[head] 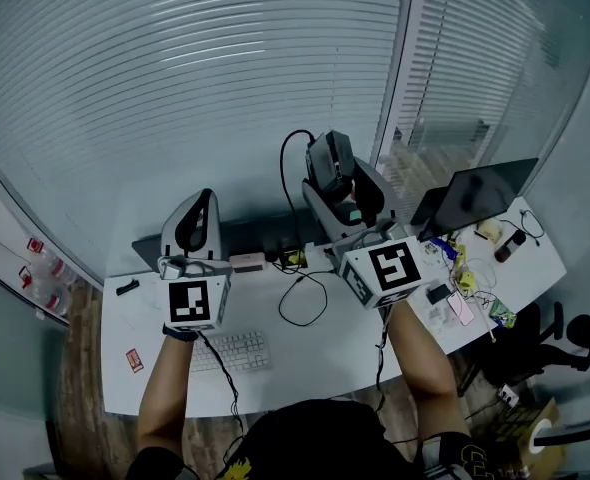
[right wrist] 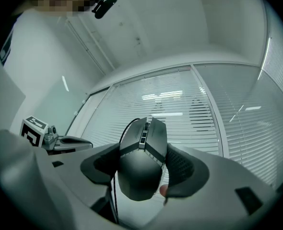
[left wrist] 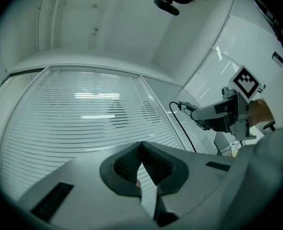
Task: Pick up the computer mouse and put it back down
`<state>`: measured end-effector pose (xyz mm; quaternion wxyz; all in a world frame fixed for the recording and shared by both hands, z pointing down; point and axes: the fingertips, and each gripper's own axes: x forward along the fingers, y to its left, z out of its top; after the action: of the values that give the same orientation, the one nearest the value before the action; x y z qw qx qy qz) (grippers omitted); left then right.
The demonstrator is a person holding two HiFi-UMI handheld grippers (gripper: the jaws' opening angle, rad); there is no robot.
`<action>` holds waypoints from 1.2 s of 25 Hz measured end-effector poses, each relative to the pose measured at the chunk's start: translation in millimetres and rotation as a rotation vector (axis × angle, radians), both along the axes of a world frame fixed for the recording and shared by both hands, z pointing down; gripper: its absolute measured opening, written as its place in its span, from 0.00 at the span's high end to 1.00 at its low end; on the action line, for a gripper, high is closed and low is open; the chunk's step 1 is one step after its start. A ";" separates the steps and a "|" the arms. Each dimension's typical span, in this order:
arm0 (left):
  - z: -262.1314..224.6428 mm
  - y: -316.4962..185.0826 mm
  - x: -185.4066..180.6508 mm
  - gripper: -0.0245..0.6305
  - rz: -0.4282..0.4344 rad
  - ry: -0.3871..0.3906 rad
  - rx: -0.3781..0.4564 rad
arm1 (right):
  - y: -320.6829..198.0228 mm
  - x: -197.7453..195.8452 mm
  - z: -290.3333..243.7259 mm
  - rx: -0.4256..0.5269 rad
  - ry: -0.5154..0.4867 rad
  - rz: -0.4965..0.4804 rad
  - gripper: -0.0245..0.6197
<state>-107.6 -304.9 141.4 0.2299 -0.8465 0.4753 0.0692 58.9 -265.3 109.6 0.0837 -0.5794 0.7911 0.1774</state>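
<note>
My right gripper [head: 333, 168] is raised high above the desk and shut on a dark grey computer mouse [head: 329, 159]. In the right gripper view the mouse [right wrist: 142, 159] sits squeezed between the two ribbed pads [right wrist: 182, 166], its nose pointing up toward the blinds. Its black cable [head: 293, 173] loops down from it to the desk. My left gripper [head: 197, 216] is held up at the left, shut with nothing in it; in the left gripper view its pads [left wrist: 153, 163] meet at the tips [left wrist: 141, 145]. The right gripper [left wrist: 213, 113] shows there at the right.
A white desk [head: 135, 318] lies below, with a white keyboard [head: 231, 352], a dark box at the back [head: 245, 233], a laptop [head: 473, 196] at the right and small clutter around it. Slatted blinds [head: 195, 78] fill the wall ahead. A desk chair [head: 535, 343] stands right.
</note>
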 end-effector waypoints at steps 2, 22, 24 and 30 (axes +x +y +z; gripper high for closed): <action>6.2 -3.9 0.8 0.94 -0.003 -0.003 -0.010 | -5.5 2.3 5.1 -0.016 -0.007 -0.002 0.48; 199.4 -32.0 18.3 0.94 -0.003 -0.045 -0.376 | -53.9 27.2 204.5 -0.417 -0.092 0.045 0.48; 228.4 -32.3 21.0 0.94 -0.004 -0.023 -0.435 | -55.0 30.8 237.1 -0.478 -0.092 0.056 0.48; 326.0 -33.1 16.2 0.94 -0.029 -0.054 -0.572 | -53.3 36.4 333.5 -0.644 -0.111 0.096 0.48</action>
<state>-91.5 -338.0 467.4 -0.0045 -0.8716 0.4813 -0.0934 95.3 -318.6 443.2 -0.0694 -0.6216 0.7725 -0.1100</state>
